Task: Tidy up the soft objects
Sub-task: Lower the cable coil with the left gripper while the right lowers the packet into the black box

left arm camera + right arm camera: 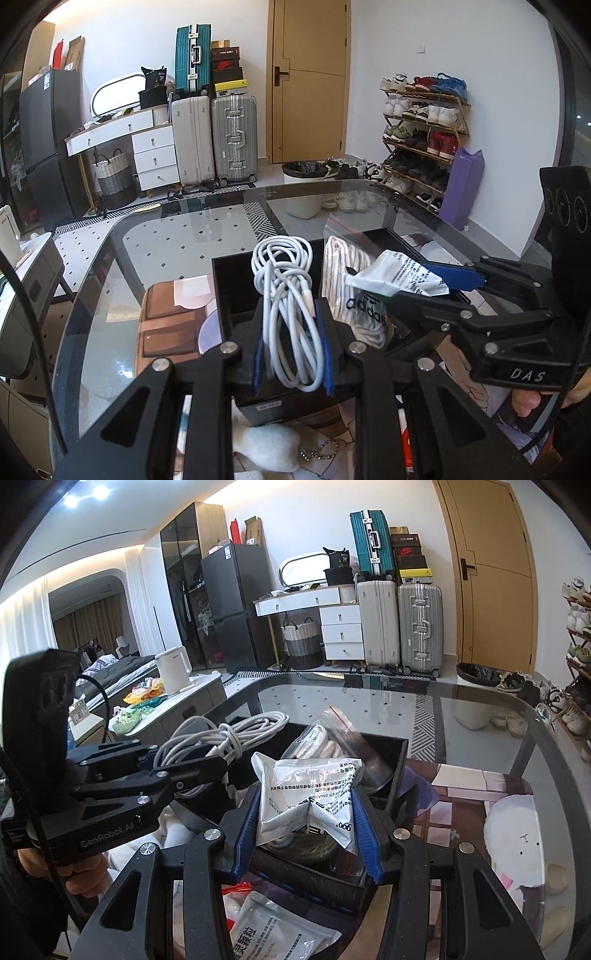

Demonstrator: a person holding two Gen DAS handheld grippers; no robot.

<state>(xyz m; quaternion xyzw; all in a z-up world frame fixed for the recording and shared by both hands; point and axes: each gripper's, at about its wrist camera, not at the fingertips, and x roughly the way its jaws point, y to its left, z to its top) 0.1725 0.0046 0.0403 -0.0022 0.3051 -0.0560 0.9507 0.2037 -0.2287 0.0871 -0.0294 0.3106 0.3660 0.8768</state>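
Note:
My left gripper [291,325] is shut on a coiled white cable [284,280] and holds it above the black box [236,291] on the glass table; the cable also shows in the right wrist view [225,734]. My right gripper [306,808] is shut on a white printed sachet [306,797] above the same box [391,775]; from the left view the sachet [391,273] sits in the right gripper [436,284]. A clear bag of white socks with an adidas label [354,288] lies in the box.
A white plush with a chain [269,446] and another sachet [273,934] lie on the glass table [177,243] near me. A brown pouch [166,321] lies left of the box. A white plush [517,838] lies to the right. Suitcases, drawers and a shoe rack stand behind.

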